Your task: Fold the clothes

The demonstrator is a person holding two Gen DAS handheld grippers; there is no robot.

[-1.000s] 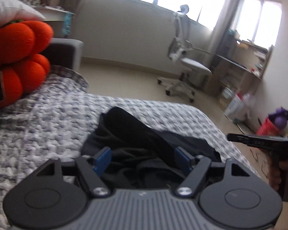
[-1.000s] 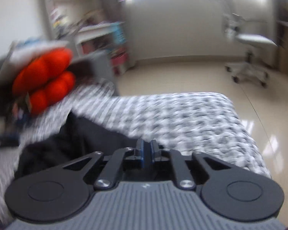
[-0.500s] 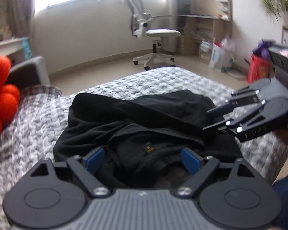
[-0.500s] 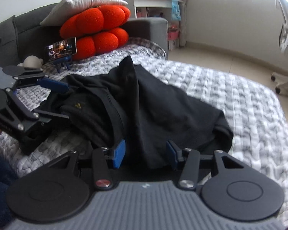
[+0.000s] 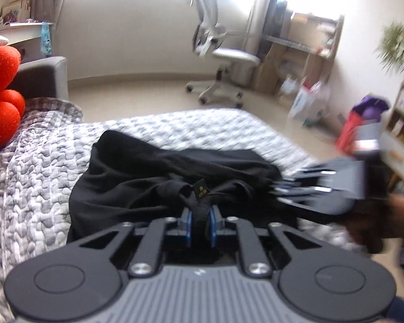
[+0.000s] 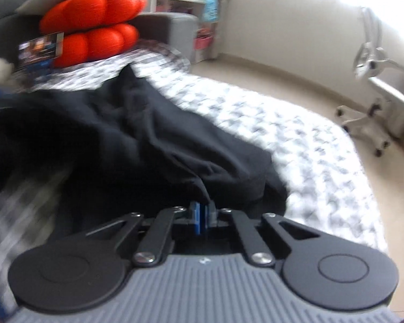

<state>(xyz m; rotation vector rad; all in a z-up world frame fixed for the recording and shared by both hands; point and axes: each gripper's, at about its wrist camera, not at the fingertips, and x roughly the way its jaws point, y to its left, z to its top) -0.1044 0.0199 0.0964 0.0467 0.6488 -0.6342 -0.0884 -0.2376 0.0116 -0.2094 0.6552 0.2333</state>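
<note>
Tongs first: left tongs (image 5: 199, 222) were clamped on a thick rolled band of the black garment (image 5: 153, 172), prob the waistband, w/ a small yellow tag just beyond the tips. Right tongs (image 6: 203, 215) were pinched nearly flat on a thin fold of the same garment's edge (image 6: 137, 140). In the left view the right tongs (image 5: 291, 188) showed only as a blur at the garment's right side, pointing in toward the cloth, w/ part of a hand (image 5: 385, 223) behind them.

Garment lay bunched in a heap on the grey-white quilt (image 5: 37, 177) of the bed, not flat, no clean fold visible; whether it was mid-fold or just gathered, can't tell.

Risks, as I judged them:
- Right grip was on very little cloth; a sharp pull could slip it out & drop that side.
- Left bite was bulky, maybe several layers; lifting could drag hidden layers along & twist the shape.
- Both views were motion-blurred, so things were moving fast; a quick spread could tangle the heap or drag the quilt.

Pose: both tongs were low over the near bed edge, roughly level, aimed across the bed toward the floor, left beside orange cushions (image 5: 2, 86).
</note>
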